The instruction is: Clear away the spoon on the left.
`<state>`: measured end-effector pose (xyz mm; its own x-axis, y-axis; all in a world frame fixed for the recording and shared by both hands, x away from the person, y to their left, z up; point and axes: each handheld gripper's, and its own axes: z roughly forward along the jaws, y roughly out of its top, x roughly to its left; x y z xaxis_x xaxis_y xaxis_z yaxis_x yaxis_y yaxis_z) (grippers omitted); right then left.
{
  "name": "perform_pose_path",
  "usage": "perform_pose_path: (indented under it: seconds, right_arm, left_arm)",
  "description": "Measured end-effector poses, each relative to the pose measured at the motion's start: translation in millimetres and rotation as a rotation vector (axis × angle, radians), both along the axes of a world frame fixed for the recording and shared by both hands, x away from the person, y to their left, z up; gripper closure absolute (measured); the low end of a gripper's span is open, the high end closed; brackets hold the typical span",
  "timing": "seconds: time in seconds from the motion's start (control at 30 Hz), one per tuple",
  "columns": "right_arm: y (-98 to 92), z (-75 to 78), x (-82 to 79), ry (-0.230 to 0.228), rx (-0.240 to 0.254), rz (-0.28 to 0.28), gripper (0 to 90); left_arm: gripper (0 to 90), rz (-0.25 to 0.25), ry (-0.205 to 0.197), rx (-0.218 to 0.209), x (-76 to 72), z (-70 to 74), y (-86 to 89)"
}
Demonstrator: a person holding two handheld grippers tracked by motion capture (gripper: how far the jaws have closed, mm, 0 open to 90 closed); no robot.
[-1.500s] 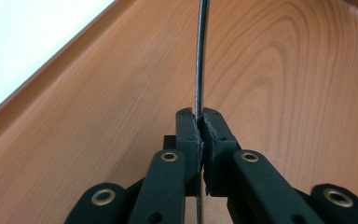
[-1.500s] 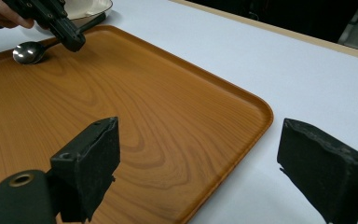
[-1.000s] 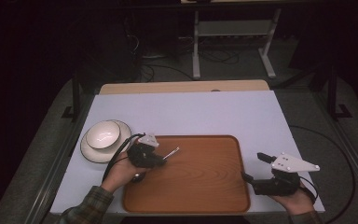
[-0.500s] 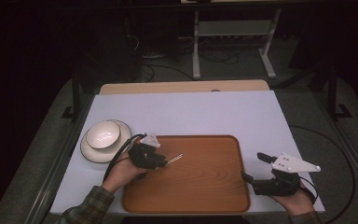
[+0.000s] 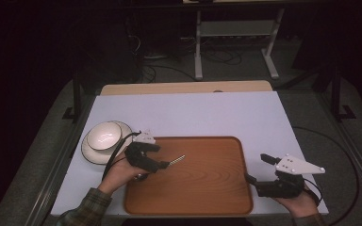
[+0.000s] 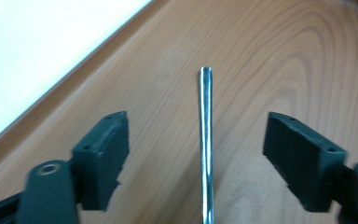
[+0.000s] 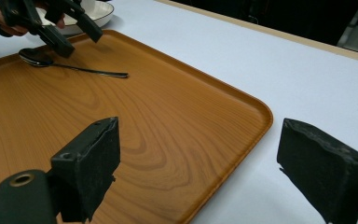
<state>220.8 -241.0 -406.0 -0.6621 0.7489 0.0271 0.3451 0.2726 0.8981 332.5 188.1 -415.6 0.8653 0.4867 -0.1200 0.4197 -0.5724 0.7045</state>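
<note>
High view, spoon (image 5: 175,160) flat on tray (image 5: 207,197), bowl on plate (image 5: 102,137) beside, left tongs (image 5: 166,165) just opened wide, right tongs (image 5: 249,179) wide, empty.

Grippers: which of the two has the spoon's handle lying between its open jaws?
The left gripper, over the wooden tray; the spoon lies between its pads, untouched. The right gripper waits beside the tray.

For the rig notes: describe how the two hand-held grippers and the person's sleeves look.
Both the left gripper and the right gripper are black, each with two blocky black jaws, a grey three-cornered plate on top and a trailing black cable. The left sleeve is plaid.
</note>
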Motion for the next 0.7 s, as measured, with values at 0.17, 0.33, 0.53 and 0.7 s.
perform_pose_path:
  seconds: [0.17,0.33,0.53,0.7]
  right_arm:
    - [-2.4,1.1,-1.9,-0.004,0.006,-0.009,12.5]
    - [-4.4,1.9,-3.4,-0.007,0.012,-0.018,12.5]
    - [-4.5,1.4,-3.4,-0.006,0.013,-0.018,12.5]
    - [-4.2,2.2,-4.0,-0.009,0.011,-0.021,12.4]
  left_arm:
    - [16.3,0.006,-0.029,-0.04,-5.8,11.5,5.8]
    - [16.2,0.019,-0.071,-0.073,-14.8,21.2,14.5]
    - [15.6,0.067,-0.138,-0.123,-26.2,27.3,34.1]
    - [14.7,0.108,-0.161,-0.141,-34.3,28.0,52.4]
